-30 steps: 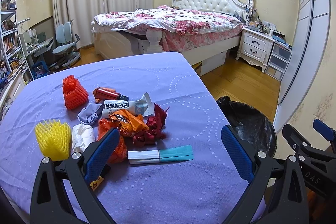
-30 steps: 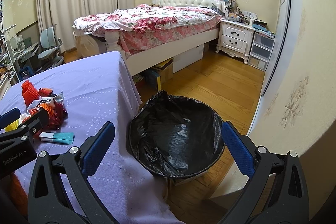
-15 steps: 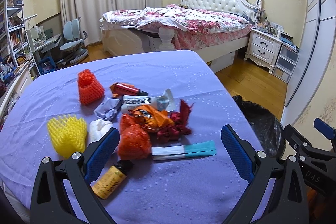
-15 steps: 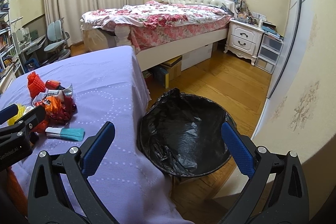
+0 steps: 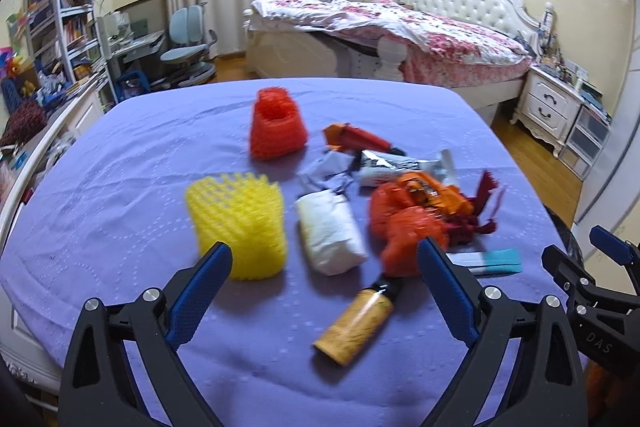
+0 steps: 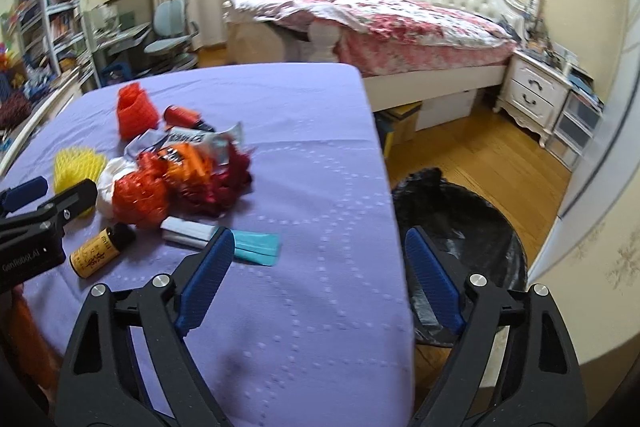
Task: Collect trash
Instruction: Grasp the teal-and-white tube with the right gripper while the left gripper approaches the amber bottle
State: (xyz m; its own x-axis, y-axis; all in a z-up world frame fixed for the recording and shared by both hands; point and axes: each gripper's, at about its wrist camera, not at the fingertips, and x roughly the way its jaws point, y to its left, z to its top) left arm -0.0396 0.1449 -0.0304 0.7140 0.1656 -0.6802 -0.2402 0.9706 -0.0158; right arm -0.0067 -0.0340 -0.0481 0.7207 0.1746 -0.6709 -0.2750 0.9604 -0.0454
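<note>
Closing in on the trash pile on the purple table [image 5: 120, 187], we're at the reach step with nothing picked yet. Left tongs [image 5: 322, 267] and right tongs [image 6: 318, 251] both stand wide and empty, jaws just narrowing a touch. Nearest to the left tongs is the small yellow bottle [image 5: 356, 323], lying flat, long axis slanting from near-left to far-right, black cap pointing far. Next we'd line the jaws across that axis. The black-lined bin [image 6: 472, 239] waits right of the table.
</note>
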